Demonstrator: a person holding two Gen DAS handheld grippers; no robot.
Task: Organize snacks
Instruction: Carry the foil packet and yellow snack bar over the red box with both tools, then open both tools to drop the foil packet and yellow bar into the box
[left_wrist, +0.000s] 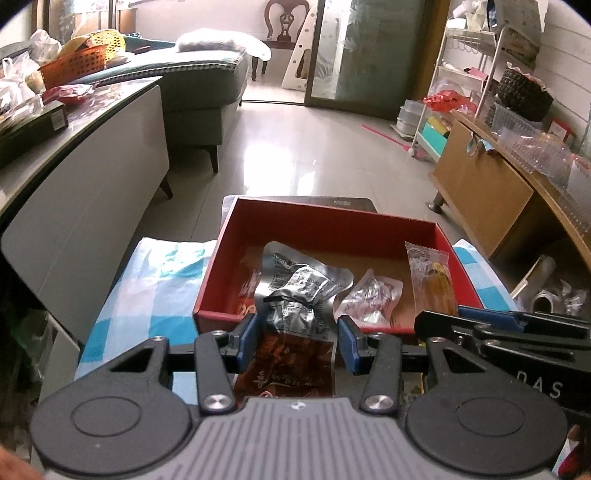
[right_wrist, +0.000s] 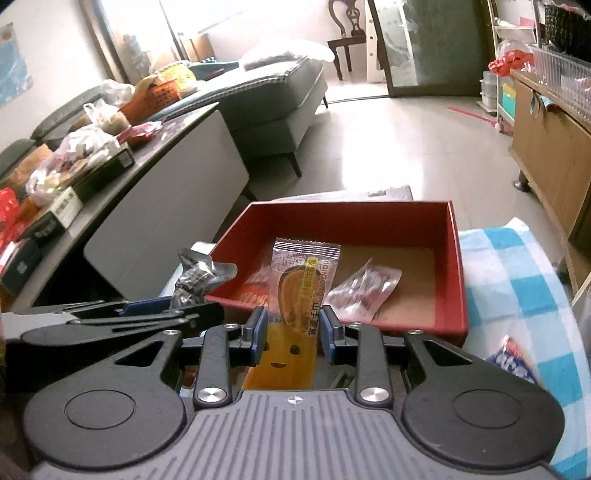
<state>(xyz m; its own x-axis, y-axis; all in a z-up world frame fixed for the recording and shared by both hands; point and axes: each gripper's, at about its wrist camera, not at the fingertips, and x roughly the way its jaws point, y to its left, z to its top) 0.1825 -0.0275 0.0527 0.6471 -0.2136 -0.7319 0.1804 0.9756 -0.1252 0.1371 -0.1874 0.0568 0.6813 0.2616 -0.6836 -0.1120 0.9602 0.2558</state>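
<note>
Red box (left_wrist: 388, 225), open-top, w/ clear pink-filled packet (left_wrist: 367, 297) flat inside. Silver/brown foil pouch (left_wrist: 295, 295) and orange packet (right_wrist: 295, 325) stand tilted over near wall.

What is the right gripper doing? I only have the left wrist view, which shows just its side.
Observer: The right gripper holds an orange packet upright between its fingers, at the near wall of the box.
Operator: Is the left gripper holding its pouch over the box?
Observer: No. From the right wrist, the pouch appears left of the box's near corner, outside it.
Operator: Is anything loose further right?
Observer: A blue-and-white wrapper lies on the checked cloth.
</note>
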